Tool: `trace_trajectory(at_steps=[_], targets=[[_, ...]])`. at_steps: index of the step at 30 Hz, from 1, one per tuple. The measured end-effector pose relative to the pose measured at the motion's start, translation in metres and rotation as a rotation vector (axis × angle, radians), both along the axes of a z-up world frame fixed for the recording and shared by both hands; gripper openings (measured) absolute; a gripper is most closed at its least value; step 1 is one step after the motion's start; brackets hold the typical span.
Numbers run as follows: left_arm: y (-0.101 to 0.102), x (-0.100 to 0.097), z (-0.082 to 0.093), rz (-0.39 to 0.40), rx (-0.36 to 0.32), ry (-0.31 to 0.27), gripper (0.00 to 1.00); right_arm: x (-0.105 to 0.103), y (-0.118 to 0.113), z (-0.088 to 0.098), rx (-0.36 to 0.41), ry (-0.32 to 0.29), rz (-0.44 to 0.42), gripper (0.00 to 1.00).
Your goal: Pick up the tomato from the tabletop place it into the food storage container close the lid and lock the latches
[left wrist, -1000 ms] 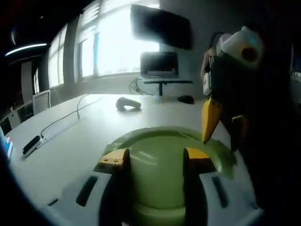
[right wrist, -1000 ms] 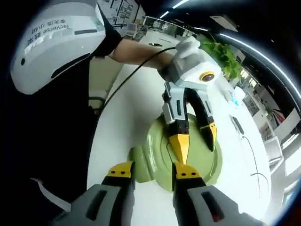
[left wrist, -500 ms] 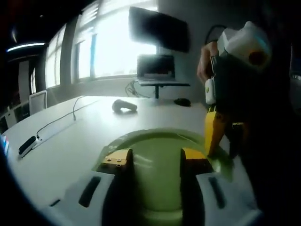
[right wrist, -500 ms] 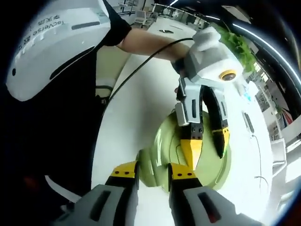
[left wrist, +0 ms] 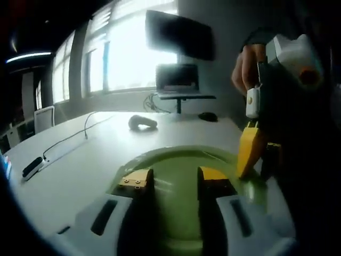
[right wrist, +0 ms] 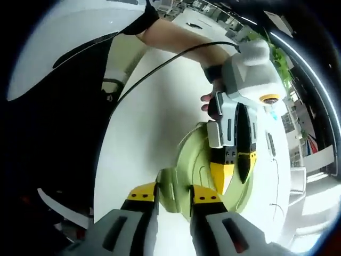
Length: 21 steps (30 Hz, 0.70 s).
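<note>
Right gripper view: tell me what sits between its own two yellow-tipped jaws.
In the right gripper view, a green latch tab of the container lid lies between the right gripper's jaws, which stand close on either side of it.

Pale green container lid [left wrist: 186, 170] lying on the white worktop [left wrist: 69, 160]. Left hand-held gripper [left wrist: 173, 184] showing yellow fingertips on grey-white bodies with black slots; right hand-held gripper [right wrist: 174, 194] showing the same yellow tips over grey. A black monitor [left wrist: 178, 33] and a dark laptop [left wrist: 177, 79] standing against bright white windows. A person's sleeve [right wrist: 80, 32] appearing white beside black clothing.
</note>
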<state>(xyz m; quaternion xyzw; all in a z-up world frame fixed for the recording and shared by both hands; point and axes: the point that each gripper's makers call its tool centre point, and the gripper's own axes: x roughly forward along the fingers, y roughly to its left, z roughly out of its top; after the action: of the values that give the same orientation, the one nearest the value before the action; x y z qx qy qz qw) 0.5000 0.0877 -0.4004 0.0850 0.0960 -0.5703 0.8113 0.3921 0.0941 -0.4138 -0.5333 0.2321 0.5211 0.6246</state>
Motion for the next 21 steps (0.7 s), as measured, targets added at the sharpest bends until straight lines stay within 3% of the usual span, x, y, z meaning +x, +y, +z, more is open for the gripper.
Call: trace_trajectory(at_steps=[8,10,12,13,21], targets=[[-0.003,-0.001,0.000,-0.007,0.000,0.000,0.30,-0.004,0.000,-0.001,-0.004,-0.070,-0.014,0.16],[-0.004,-0.003,0.000,-0.014,0.001,0.001,0.27,-0.003,-0.001,0.000,-0.003,-0.071,-0.032,0.16],[-0.008,-0.011,-0.001,-0.042,-0.002,0.018,0.18,-0.003,-0.002,0.000,0.000,-0.075,-0.040,0.16],[-0.009,-0.010,0.001,-0.029,-0.002,-0.003,0.19,-0.003,-0.002,0.000,0.000,-0.078,-0.044,0.15],[-0.009,-0.012,0.001,-0.036,-0.009,-0.005,0.19,0.001,-0.009,0.002,-0.036,-0.098,-0.053,0.14]])
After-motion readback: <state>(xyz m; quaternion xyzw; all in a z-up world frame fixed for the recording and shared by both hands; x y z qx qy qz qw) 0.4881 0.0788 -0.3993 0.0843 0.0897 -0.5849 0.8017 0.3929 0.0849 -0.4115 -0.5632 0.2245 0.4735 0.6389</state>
